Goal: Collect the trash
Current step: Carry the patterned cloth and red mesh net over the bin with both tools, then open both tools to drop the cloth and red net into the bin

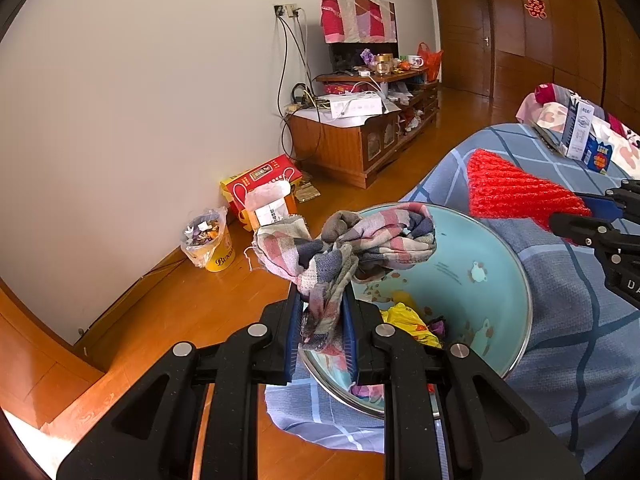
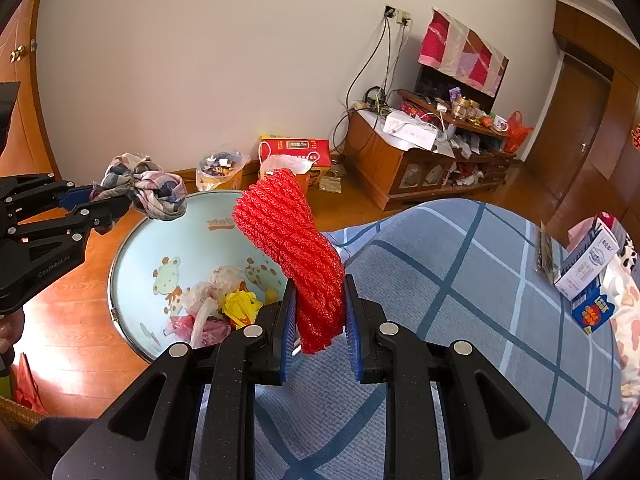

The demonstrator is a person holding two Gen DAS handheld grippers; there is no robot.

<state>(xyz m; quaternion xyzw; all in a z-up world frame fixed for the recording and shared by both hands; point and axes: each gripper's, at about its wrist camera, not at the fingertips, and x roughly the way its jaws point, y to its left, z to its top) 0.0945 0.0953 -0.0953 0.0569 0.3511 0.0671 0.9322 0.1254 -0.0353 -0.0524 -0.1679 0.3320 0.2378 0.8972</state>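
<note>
Legible markings were few. A yellow bucket [image 1: 219,254] lined with a plastic bag, standing on the floor by the wall, bore white lettering that began "BUND"; the remainder was cut off. The left gripper [image 2: 110,206], seen from the right wrist view, carried "GenRobot.AI" along its black body. A blue-and-white carton [image 1: 585,136] on the bed showed "LOOK" on its blue end. A red double-happiness sign [image 1: 536,6] was fixed to the wooden wardrobe door. Print on the red box [image 1: 262,182] was too small to read.
</note>
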